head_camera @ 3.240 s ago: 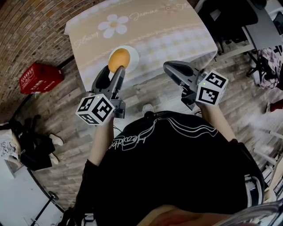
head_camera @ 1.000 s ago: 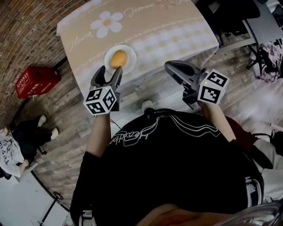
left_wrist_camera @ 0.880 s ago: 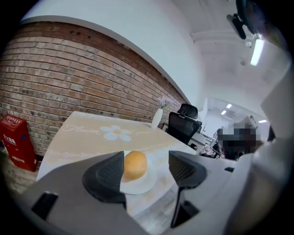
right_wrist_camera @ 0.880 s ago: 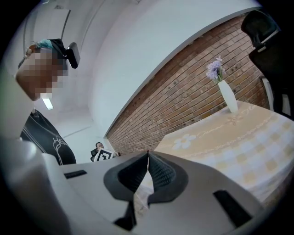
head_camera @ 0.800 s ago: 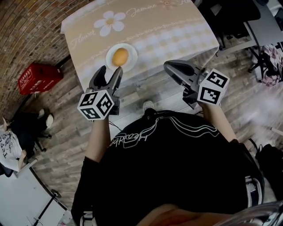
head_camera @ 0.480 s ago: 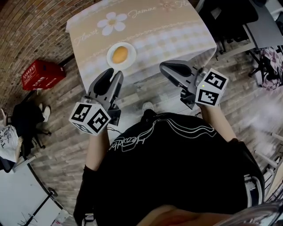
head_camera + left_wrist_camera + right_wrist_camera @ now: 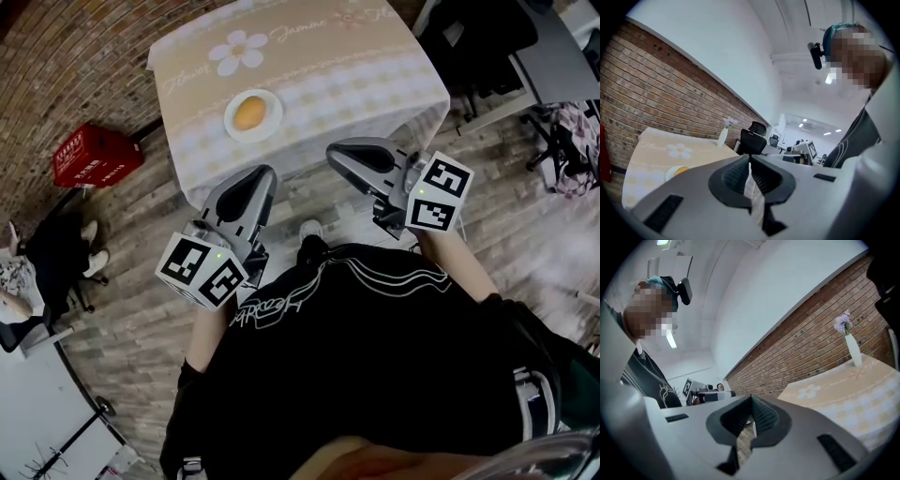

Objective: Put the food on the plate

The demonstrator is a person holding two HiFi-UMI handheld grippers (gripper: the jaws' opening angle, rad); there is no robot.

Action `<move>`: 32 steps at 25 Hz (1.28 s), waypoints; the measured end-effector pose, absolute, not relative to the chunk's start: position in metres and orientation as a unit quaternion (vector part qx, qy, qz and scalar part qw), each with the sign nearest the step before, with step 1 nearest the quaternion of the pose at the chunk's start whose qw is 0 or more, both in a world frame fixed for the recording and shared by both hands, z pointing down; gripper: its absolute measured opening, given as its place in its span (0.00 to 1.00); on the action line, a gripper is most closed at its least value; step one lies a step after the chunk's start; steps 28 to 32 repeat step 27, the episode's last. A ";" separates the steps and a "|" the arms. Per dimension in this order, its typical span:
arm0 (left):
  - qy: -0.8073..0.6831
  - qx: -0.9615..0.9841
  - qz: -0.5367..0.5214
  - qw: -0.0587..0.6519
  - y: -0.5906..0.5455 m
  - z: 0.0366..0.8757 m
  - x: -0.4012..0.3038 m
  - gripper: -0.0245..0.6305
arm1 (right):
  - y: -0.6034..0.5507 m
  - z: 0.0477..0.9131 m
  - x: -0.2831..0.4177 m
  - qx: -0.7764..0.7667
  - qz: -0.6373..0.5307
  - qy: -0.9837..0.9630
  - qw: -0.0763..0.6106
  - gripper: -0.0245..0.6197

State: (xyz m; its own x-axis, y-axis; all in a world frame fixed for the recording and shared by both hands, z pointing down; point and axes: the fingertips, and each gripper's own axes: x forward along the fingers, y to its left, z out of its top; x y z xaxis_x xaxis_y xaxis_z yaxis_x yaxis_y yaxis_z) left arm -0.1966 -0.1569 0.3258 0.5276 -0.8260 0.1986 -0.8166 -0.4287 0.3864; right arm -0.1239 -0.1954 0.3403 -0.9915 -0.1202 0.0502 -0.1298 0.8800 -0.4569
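Grippers: two, one in each hand of a person in a black shirt, both held off the near edge of the table (image 7: 375, 66).
Left gripper (image 7: 264, 175): lower left of centre in the head view; its jaws are pressed together with nothing between them. It is well apart from the plate.
Right gripper (image 7: 334, 153): right of centre in the head view; its jaws also meet at the tips, and nothing is pinched.
Marker cubes: two, one on each gripper, the left cube (image 7: 202, 272) low in the frame and the right cube (image 7: 436, 192) at mid-right.
Food (image 7: 248, 112): one round orange piece, lying in the middle of the plate.
Plate (image 7: 270, 123): one, white, upper left of centre in the head view, near the table's front left part.
Table: one, at the top of the frame, covered with a beige cloth that bears one large white flower print.
Red crate (image 7: 97, 155): one, on the wooden floor at the upper left, beside the brick wall.
Vase (image 7: 853, 352): one, white with purple flowers, upright at the table's far end, seen at the right of the right gripper view.
Office chair (image 7: 752, 138): one, black, beyond the table in the left gripper view.
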 end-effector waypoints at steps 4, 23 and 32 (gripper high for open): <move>-0.486 0.845 -0.004 0.220 -0.151 0.328 -0.185 0.05 | -0.186 0.343 -0.119 0.058 0.232 -0.971 0.013 0.03; -0.490 0.841 0.000 0.229 -0.155 0.335 -0.186 0.05 | -0.187 0.349 -0.119 0.056 0.240 -0.969 0.015 0.03; -0.490 0.841 0.002 0.230 -0.160 0.336 -0.190 0.05 | -0.190 0.351 -0.123 0.056 0.242 -0.968 0.017 0.03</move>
